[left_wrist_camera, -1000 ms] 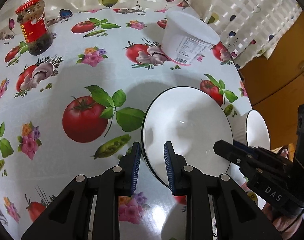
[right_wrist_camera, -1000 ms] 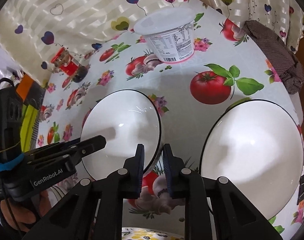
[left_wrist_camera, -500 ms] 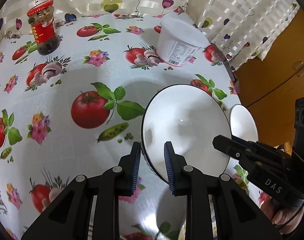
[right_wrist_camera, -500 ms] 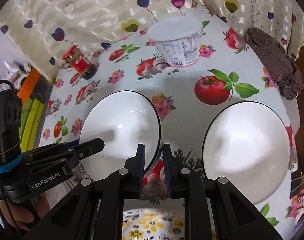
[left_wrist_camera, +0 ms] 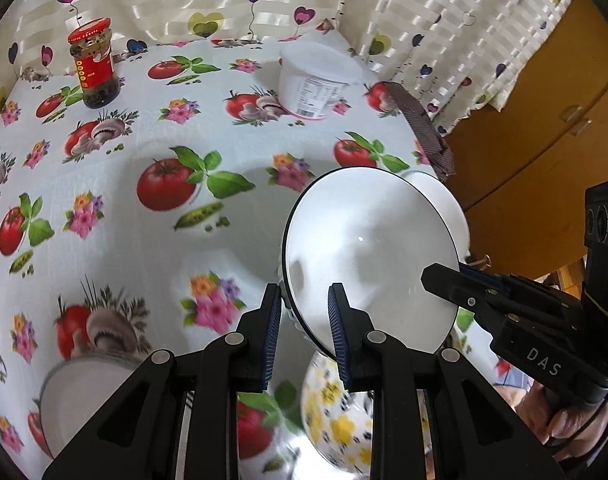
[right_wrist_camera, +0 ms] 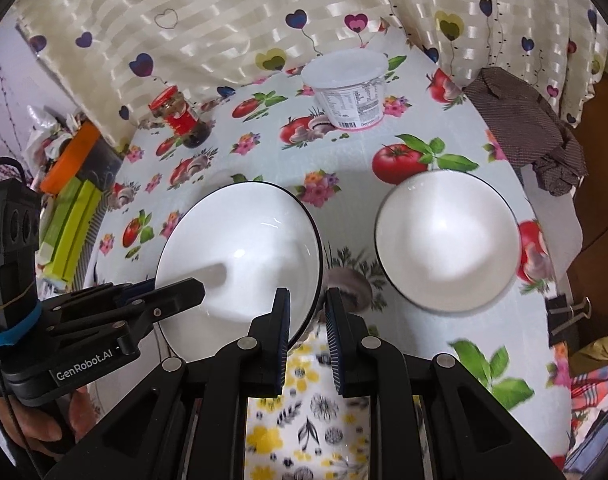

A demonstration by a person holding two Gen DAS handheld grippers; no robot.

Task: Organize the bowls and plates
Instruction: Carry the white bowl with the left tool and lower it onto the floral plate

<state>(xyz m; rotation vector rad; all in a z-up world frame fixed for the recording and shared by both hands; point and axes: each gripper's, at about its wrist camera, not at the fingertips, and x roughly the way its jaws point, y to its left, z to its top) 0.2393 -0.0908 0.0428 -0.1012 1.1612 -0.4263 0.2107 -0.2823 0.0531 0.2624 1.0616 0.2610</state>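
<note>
Above the vegetable-print worktop (left_wrist_camera: 152, 264), we are gripping one black-rimmed white ceramic bowl (left_wrist_camera: 367, 256) between left hand-held gripper (left_wrist_camera: 305, 330) and right hand-held gripper (right_wrist_camera: 306, 326), both clenched on its rim.

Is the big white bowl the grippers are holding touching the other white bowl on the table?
Apart. The right wrist view shows the held bowl and the other white bowl with flowery tablecloth plainly between them.

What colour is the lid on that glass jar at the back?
Red. The jar's lid shows best in the left wrist view, above a red label.
</note>
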